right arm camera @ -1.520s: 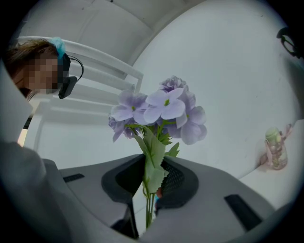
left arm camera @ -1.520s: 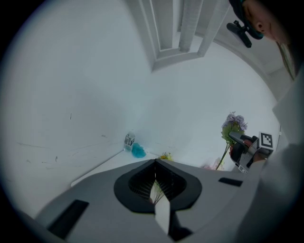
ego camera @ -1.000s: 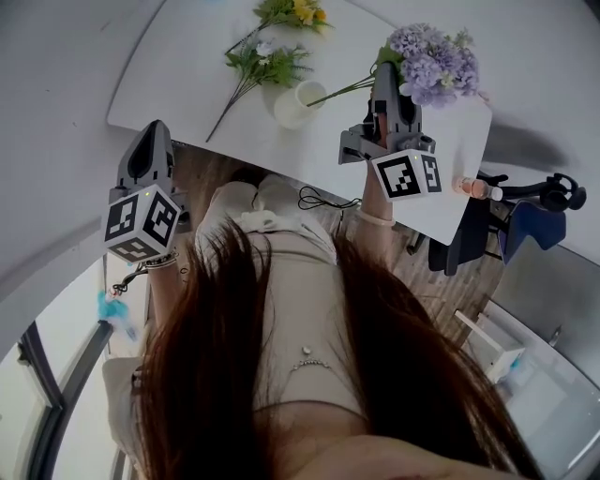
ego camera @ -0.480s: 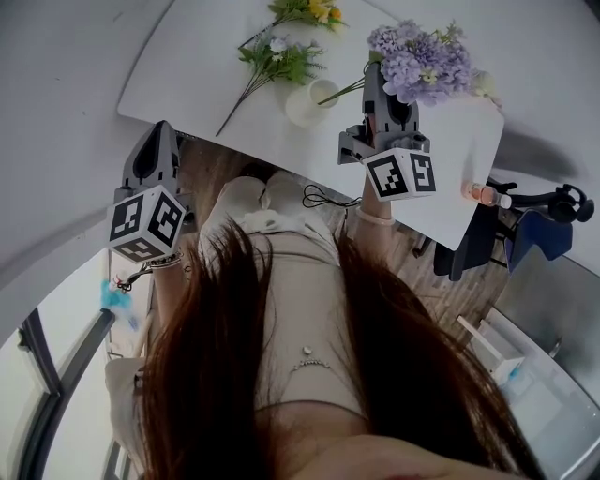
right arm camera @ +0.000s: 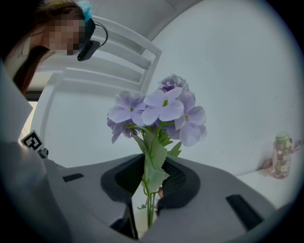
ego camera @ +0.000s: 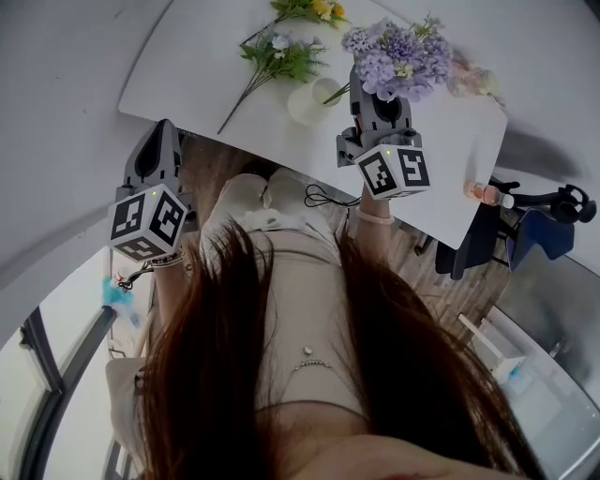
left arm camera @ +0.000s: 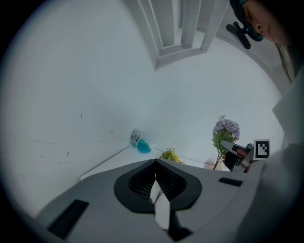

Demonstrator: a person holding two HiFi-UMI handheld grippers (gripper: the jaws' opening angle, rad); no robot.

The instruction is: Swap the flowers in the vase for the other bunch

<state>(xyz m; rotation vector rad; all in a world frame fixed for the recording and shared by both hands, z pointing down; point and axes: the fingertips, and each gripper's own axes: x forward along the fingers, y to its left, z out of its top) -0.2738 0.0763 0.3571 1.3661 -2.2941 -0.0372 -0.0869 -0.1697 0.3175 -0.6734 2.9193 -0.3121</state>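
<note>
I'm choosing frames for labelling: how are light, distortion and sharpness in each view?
Head view: soft even light, fisheye bends the white table, hair fills the lower half. Left gripper view: black corner vignette, flat pale wall. Right gripper view: purple flowers sharp, wall behind washed out.

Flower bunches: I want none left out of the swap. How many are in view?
3, maybe 4: purple bunch right of the vase; white bunch lying left of it; yellow bunch at the far edge; pink blooms beyond may be a fourth.

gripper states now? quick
Left gripper: closed, empty.
Right gripper: holding the purple flower bunch by its stems, fingers opening.
</note>
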